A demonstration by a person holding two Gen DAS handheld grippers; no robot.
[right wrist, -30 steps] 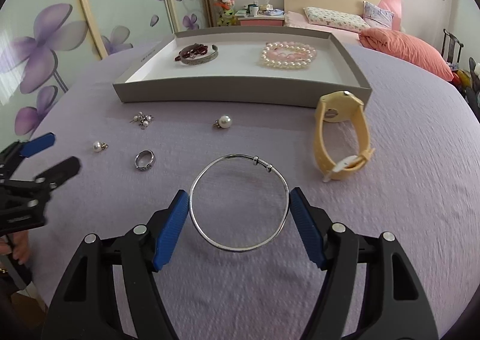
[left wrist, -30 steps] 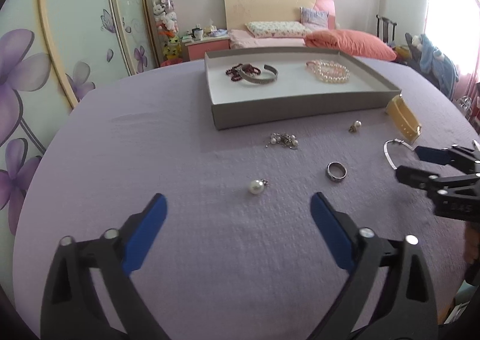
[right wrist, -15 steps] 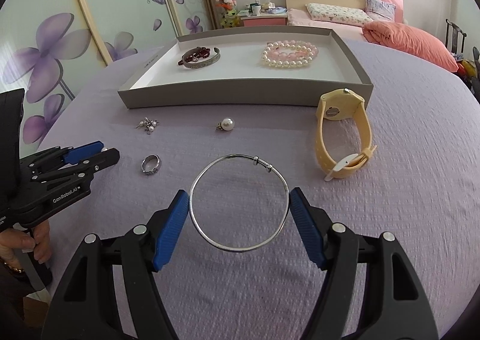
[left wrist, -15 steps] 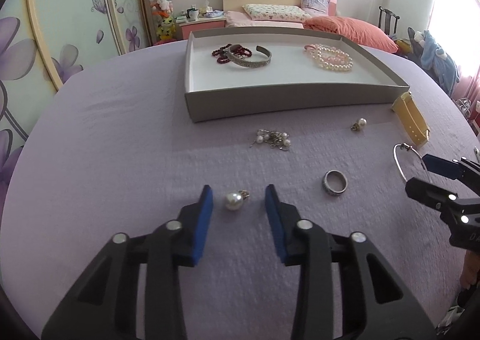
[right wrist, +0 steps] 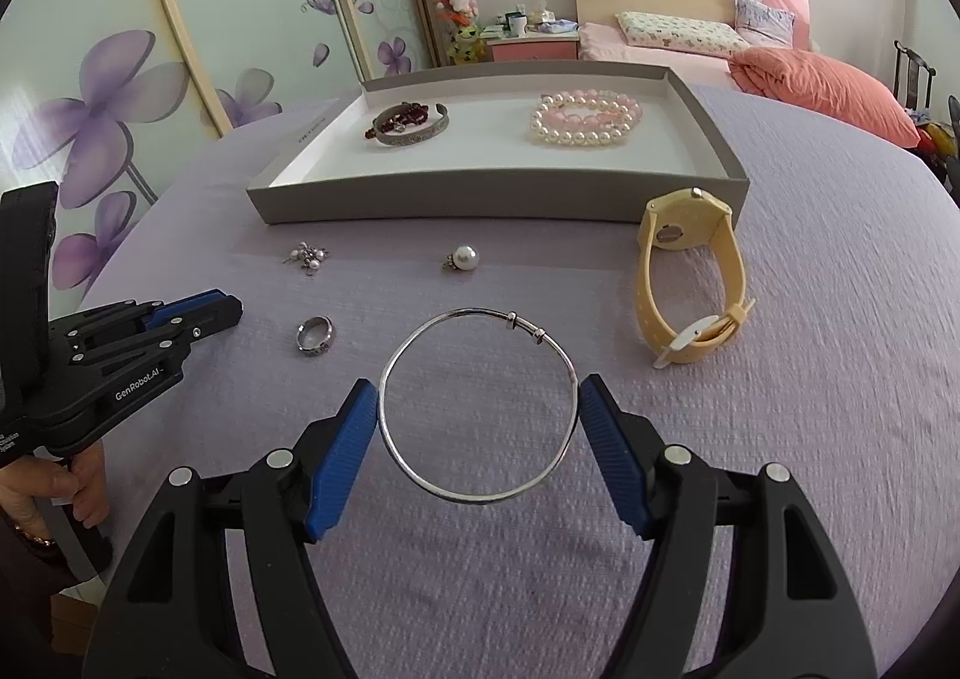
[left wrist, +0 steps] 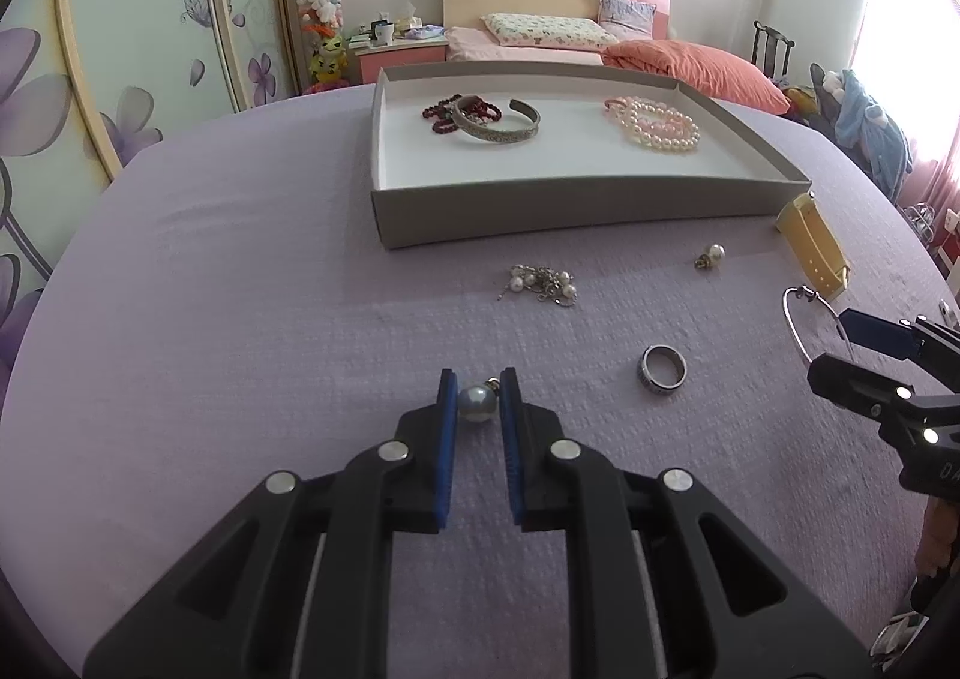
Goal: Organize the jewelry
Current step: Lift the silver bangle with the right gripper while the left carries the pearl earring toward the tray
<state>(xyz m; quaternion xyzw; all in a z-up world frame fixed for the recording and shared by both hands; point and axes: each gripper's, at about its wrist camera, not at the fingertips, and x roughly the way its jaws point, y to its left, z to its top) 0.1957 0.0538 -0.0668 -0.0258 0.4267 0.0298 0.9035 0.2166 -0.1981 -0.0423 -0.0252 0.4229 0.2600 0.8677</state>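
My left gripper (left wrist: 477, 386) is shut on a pearl earring (left wrist: 476, 403) on the purple tablecloth. My right gripper (right wrist: 478, 409) holds a thin silver bangle (right wrist: 478, 404) between its blue pads, gripped at its sides. The grey tray (left wrist: 570, 202) holds a silver cuff (left wrist: 496, 120), dark red beads (left wrist: 441, 110) and pearl bracelets (left wrist: 657, 124). Loose on the cloth lie a silver ring (left wrist: 663, 370), a pearl cluster (left wrist: 543, 283), a second pearl earring (left wrist: 711, 255) and a yellow watch (right wrist: 690, 274).
The round table's edge curves close on the left and right. The right gripper (left wrist: 888, 373) shows at the right edge of the left wrist view; the left gripper (right wrist: 138, 343) shows at the left of the right wrist view. A bed and wardrobe stand behind.
My left gripper moved forward over the pearl earring and closed from wide open onto it. My right gripper kept its hold on the bangle, nearly still.
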